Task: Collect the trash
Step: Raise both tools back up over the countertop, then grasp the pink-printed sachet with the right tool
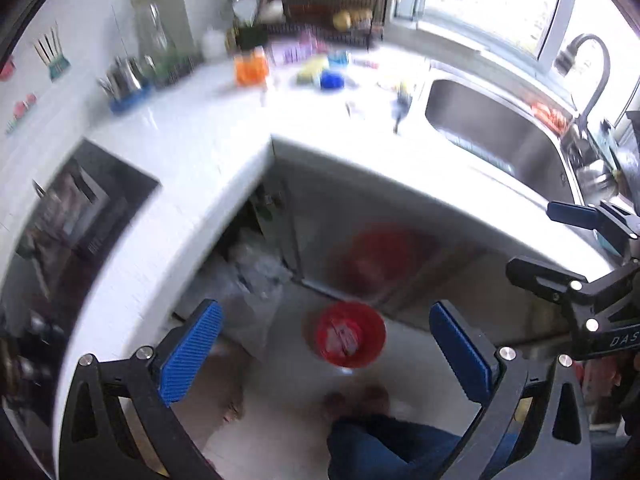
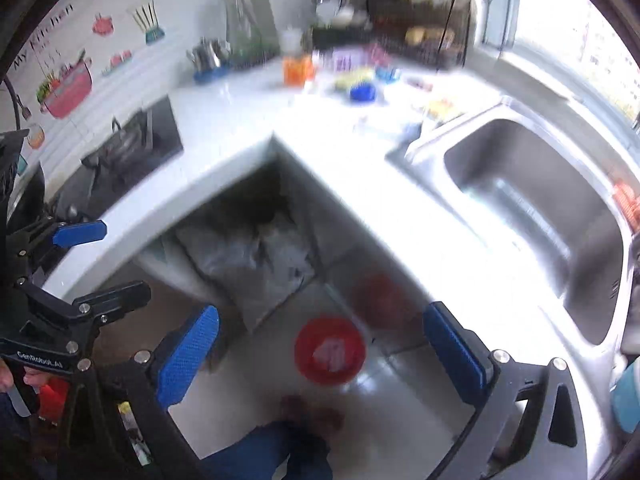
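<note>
A red bin (image 1: 374,322) stands on the tiled floor below the counter, with a pale pink-and-white wrapper (image 1: 340,338) lying inside it. In the right wrist view the same bin (image 2: 306,334) and wrapper (image 2: 330,354) show. My left gripper (image 1: 326,348) hangs high over the bin, open, with nothing between its blue pads. My right gripper (image 2: 324,344) is also open and holds nothing. Each one appears at the edge of the other's view: the right gripper (image 1: 556,246) and the left gripper (image 2: 98,264). Blurred small items (image 1: 320,72) lie on the counter's far side.
A white L-shaped countertop (image 1: 192,148) wraps around the floor space. A steel sink (image 1: 500,128) with a faucet (image 1: 592,76) is at the right, a black stove (image 1: 80,208) at the left. A clear plastic bag (image 2: 256,264) sits under the counter. A person's feet (image 1: 356,400) stand near the bin.
</note>
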The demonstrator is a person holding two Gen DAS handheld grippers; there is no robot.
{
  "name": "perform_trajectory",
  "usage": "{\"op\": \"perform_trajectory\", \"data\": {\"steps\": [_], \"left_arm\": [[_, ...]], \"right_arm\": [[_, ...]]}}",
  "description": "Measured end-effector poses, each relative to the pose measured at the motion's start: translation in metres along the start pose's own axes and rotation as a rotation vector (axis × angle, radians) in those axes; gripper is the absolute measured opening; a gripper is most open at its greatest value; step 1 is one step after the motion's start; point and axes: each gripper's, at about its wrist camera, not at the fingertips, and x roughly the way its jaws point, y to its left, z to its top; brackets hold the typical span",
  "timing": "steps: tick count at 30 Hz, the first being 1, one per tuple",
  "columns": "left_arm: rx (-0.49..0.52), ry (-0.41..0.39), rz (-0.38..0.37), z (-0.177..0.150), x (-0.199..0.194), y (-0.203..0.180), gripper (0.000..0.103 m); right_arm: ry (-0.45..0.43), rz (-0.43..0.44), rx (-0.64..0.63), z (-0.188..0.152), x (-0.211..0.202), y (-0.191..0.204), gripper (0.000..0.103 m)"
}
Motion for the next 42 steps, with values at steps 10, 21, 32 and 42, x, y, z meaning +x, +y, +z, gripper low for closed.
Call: {"op": "perform_trajectory", "data": {"steps": [10,21,32,42], "left_arm": [[-0.029,-0.098,-0.009,0.039,-0.045,-0.010,0.103],[-0.025,-0.106,-0.040,0.083,-0.024,0.002,0.103],[0.096,0.002,-0.151,0.171,0.081,0.027,0.103],[0.188,0.140,-0.259,0.245,0.170,0.037,0.103]], "right_arm": [[-0.098,-0.007,0.025,0.036,-0.036,-0.003,0.103],[-0.121,-0.022,0.076,0.068,-0.022,-0.010,0.103],[-0.042,-0.087,0.237,0.126,0.057,-0.036,0.103],[0.080,-0.177,0.380,0.164,0.117,-0.070,0.103]]}}
